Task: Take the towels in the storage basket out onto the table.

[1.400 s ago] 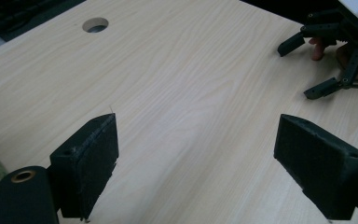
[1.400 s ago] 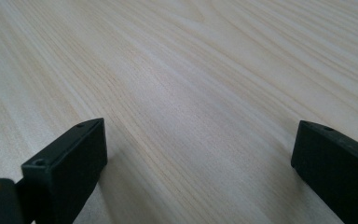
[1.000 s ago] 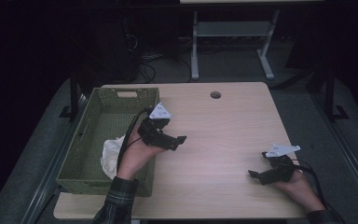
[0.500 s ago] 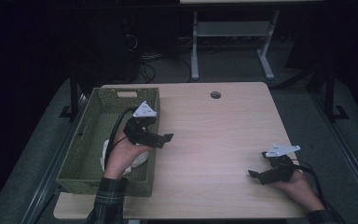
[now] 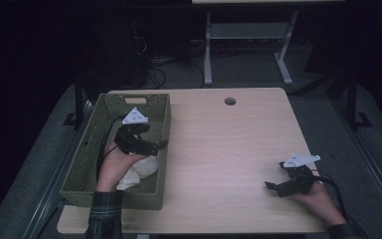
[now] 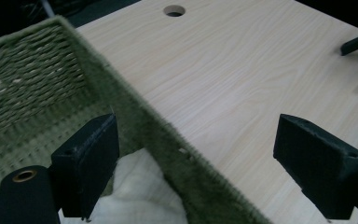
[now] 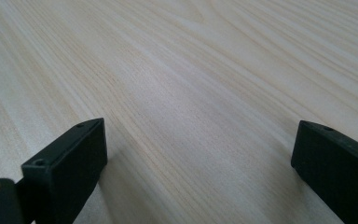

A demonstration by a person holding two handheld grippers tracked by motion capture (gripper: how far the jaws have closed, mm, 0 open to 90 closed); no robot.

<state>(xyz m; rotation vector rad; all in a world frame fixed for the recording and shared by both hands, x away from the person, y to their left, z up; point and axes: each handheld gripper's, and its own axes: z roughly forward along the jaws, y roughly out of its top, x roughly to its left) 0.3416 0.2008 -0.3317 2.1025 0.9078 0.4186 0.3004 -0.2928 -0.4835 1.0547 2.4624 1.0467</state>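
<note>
left hand-held gripper (image 5: 151, 145) moved over basket (image 5: 110, 106) | white cloth (image 5: 138, 170) below, jaws apart

The table (image 5: 219, 149) has a top of light wood with a round hole (image 5: 230, 101) near its far edge; a green woven basket (image 5: 161, 124) stands on its left side; the right gripper (image 5: 278, 186) is low over its right part.

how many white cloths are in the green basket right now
1. A white cloth lies at the near end of the green basket, just below the open left gripper. The hand covers part of the floor, so another may be hidden.
</note>
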